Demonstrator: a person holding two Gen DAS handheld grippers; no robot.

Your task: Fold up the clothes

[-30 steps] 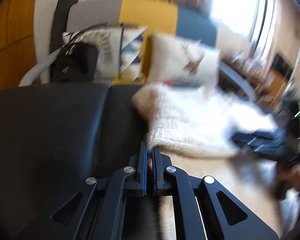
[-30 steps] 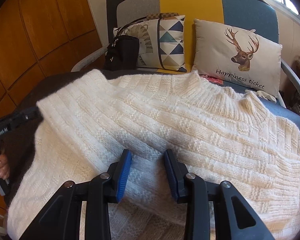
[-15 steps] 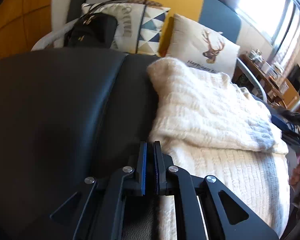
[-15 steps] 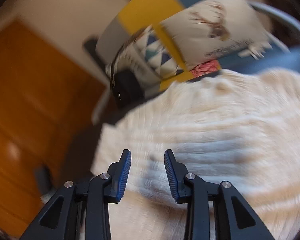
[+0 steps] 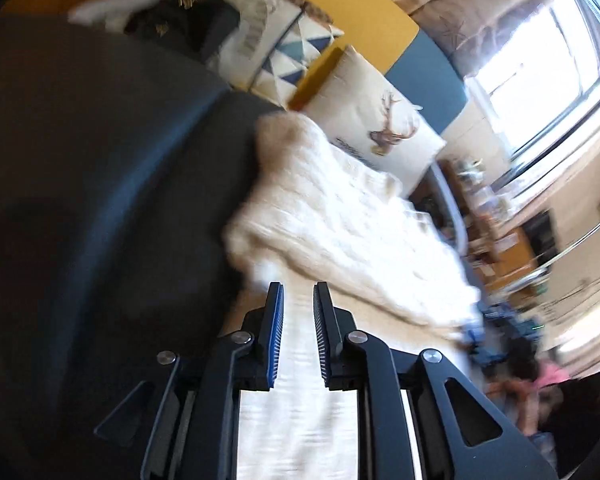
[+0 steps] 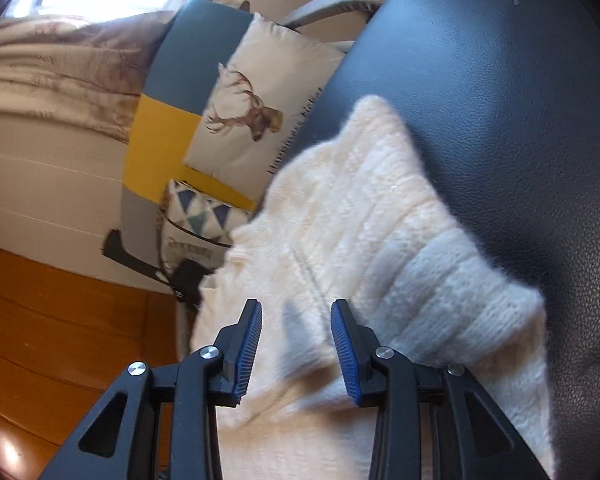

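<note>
A cream knitted sweater [image 5: 340, 220] lies partly folded on a black leather surface [image 5: 80, 200]. My left gripper [image 5: 298, 292] hovers over the sweater's near edge with its jaws opening, and nothing is pinched between its blue pads. In the right wrist view the same sweater [image 6: 380, 220] spreads below my right gripper [image 6: 296, 312], which stands open above the knit with a gap between its pads. The folded-over ribbed end [image 6: 460, 288] lies to the right of that gripper on the black leather surface [image 6: 520, 100].
A sofa [image 6: 156, 128] with grey, yellow and blue panels stands behind, carrying a deer cushion [image 6: 260, 100], a triangle-pattern cushion [image 6: 204, 216] and a black handbag [image 5: 188, 24]. Wooden floor [image 6: 60, 340] shows at the left. A person's hand and clutter [image 5: 532, 380] are at the lower right.
The left jaws, shut before, have parted and the left view has rolled. The right gripper has swept across the sweater and rolled strongly, its jaws still apart.
</note>
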